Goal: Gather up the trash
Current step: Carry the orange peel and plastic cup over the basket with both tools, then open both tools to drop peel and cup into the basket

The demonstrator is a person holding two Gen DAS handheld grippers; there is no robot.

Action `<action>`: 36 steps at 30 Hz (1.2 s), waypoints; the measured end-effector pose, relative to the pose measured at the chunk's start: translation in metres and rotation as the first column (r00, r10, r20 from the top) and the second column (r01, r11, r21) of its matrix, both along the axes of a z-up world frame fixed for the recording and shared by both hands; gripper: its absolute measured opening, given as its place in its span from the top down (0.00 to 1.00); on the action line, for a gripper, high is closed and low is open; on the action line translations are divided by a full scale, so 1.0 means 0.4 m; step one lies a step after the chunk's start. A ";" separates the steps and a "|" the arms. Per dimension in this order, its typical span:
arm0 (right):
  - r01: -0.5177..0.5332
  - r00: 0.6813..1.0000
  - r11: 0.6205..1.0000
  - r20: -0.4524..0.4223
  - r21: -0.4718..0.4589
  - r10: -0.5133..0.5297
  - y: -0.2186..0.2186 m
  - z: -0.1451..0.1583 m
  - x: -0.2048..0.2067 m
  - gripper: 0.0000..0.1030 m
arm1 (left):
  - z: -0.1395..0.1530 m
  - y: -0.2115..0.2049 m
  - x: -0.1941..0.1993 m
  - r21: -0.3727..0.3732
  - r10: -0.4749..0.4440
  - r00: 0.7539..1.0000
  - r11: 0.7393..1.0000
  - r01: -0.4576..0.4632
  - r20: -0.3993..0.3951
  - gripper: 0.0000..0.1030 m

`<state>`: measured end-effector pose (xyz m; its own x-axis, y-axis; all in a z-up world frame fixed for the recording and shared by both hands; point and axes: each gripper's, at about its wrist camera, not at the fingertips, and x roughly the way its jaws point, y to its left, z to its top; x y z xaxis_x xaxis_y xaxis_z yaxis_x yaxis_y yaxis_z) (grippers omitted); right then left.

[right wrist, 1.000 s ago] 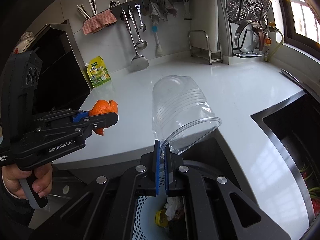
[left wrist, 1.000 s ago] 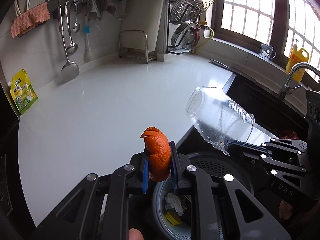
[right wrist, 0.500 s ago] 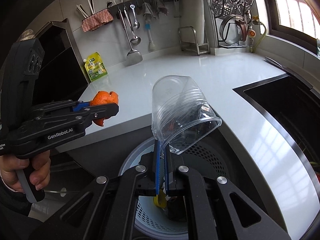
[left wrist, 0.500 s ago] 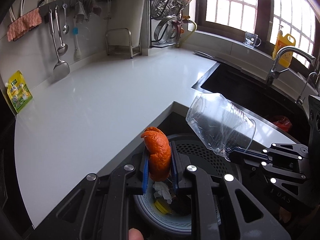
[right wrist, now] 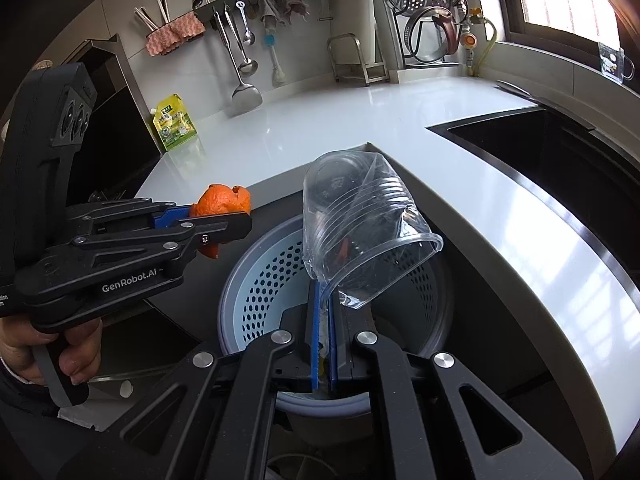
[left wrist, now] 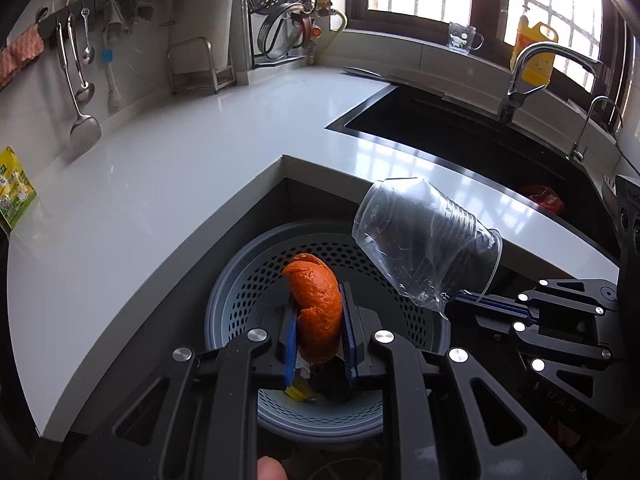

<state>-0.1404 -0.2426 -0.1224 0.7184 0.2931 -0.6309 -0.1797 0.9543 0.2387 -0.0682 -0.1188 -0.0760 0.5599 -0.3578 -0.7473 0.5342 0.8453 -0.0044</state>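
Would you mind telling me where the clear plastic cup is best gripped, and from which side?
At its open rim, from the mouth end: the clear plastic cup is thin-walled and crumpled, so the right gripper pinches one wall edge-on rather than spanning the body.

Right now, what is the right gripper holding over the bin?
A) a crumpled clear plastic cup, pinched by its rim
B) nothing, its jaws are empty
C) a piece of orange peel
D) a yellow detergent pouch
A: the right gripper is shut on the rim of the crumpled clear plastic cup above the perforated bin; the orange peel is in the left gripper.
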 end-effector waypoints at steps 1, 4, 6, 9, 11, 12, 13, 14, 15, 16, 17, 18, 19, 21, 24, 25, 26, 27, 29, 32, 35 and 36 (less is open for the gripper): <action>0.003 1.000 1.000 -0.003 -0.003 -0.003 0.002 -0.002 0.000 0.97 | -0.004 -0.004 0.000 0.001 -0.003 1.000 1.000 0.003 -0.005 0.82; 0.009 1.000 1.000 -0.023 -0.012 -0.009 0.003 -0.015 0.001 0.97 | -0.026 -0.010 0.002 0.006 -0.009 1.000 1.000 0.009 -0.024 0.82; 0.015 0.999 1.000 -0.036 -0.026 -0.016 0.006 -0.030 0.004 0.97 | -0.047 -0.015 0.007 0.020 -0.008 0.999 1.000 0.008 -0.036 0.82; 0.027 0.998 0.999 -0.064 -0.036 -0.029 0.006 -0.058 0.009 0.97 | -0.089 -0.015 0.017 0.042 -0.002 0.998 0.999 0.004 -0.067 0.82; 0.032 0.996 0.999 -0.081 -0.035 -0.035 0.005 -0.078 0.010 0.97 | -0.112 -0.013 0.020 0.052 -0.001 0.996 0.999 0.005 -0.084 0.82; 0.034 0.995 0.999 -0.091 -0.035 -0.037 0.006 -0.088 0.012 0.97 | -0.122 -0.012 0.020 0.058 -0.001 0.996 0.998 0.006 -0.092 0.82; 0.036 0.994 0.999 -0.099 -0.034 -0.039 0.006 -0.097 0.015 0.97 | -0.132 -0.011 0.020 0.062 -0.002 0.995 0.998 0.008 -0.103 0.82; 0.035 0.994 0.999 -0.106 -0.031 -0.038 0.008 -0.105 0.016 0.97 | -0.140 -0.011 0.020 0.064 -0.003 0.994 0.998 0.010 -0.110 0.82; 0.034 0.993 0.999 -0.112 -0.030 -0.037 0.010 -0.113 0.018 0.97 | -0.146 -0.012 0.019 0.067 -0.003 0.993 0.998 0.011 -0.114 0.82; 0.035 0.992 0.999 -0.119 -0.028 -0.038 0.013 -0.120 0.021 0.97 | -0.153 -0.012 0.019 0.069 -0.004 0.993 0.998 0.012 -0.120 0.82; 0.033 0.992 0.999 -0.124 -0.026 -0.036 0.017 -0.126 0.024 0.97 | -0.157 -0.012 0.020 0.069 -0.005 0.992 0.998 0.013 -0.125 0.81; 0.030 0.991 0.999 -0.129 -0.024 -0.032 0.021 -0.130 0.028 0.97 | -0.160 -0.012 0.021 0.070 -0.004 0.992 0.997 0.013 -0.128 0.81; 0.027 0.991 0.999 -0.132 -0.025 -0.030 0.024 -0.133 0.031 0.97 | -0.164 -0.013 0.022 0.072 -0.004 0.991 0.997 0.013 -0.131 0.81; 0.023 0.990 0.999 -0.137 -0.025 -0.026 0.026 -0.137 0.037 0.97 | -0.167 -0.012 0.026 0.071 -0.001 0.991 0.997 0.010 -0.136 0.81; 0.021 0.990 0.999 -0.141 -0.025 -0.025 0.026 -0.138 0.044 0.97 | -0.170 -0.010 0.031 0.069 0.003 0.990 0.998 0.007 -0.140 0.80; 0.019 0.989 1.000 -0.143 -0.024 -0.022 0.026 -0.140 0.045 0.97 | -0.171 -0.010 0.034 0.068 0.004 0.990 0.998 0.006 -0.142 0.80; 0.017 0.989 1.000 -0.143 -0.025 -0.020 0.027 -0.140 0.046 0.97 | -0.172 -0.010 0.036 0.068 0.005 0.990 0.998 0.005 -0.144 0.80; 0.015 0.989 1.000 -0.144 -0.027 -0.018 0.028 -0.140 0.047 0.97 | -0.173 -0.010 0.038 0.067 0.006 0.989 0.998 0.004 -0.146 0.80; 0.013 0.989 1.000 -0.147 -0.027 -0.016 0.029 -0.143 0.051 0.97 | -0.175 -0.009 0.040 0.067 0.008 0.989 0.998 0.002 -0.149 0.80; 0.011 0.988 1.000 -0.152 -0.025 -0.015 0.029 -0.150 0.053 0.97 | -0.177 -0.010 0.040 0.068 0.009 0.989 0.998 0.001 -0.151 0.80; 0.011 0.987 1.000 -0.160 -0.024 -0.014 0.028 -0.158 0.056 0.97 | -0.183 -0.012 0.043 0.071 0.010 0.988 0.997 0.001 -0.157 0.80; 0.010 0.986 1.000 -0.163 -0.024 -0.013 0.027 -0.161 0.058 0.97 | -0.184 -0.013 0.043 0.073 0.010 0.987 0.997 0.002 -0.158 0.80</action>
<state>-0.1173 -0.2318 -0.1869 0.6082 0.2694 -0.7466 -0.1291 0.9617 0.2418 -0.0511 -0.1240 -0.1497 0.4339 -0.2972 -0.8506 0.5282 0.8487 -0.0271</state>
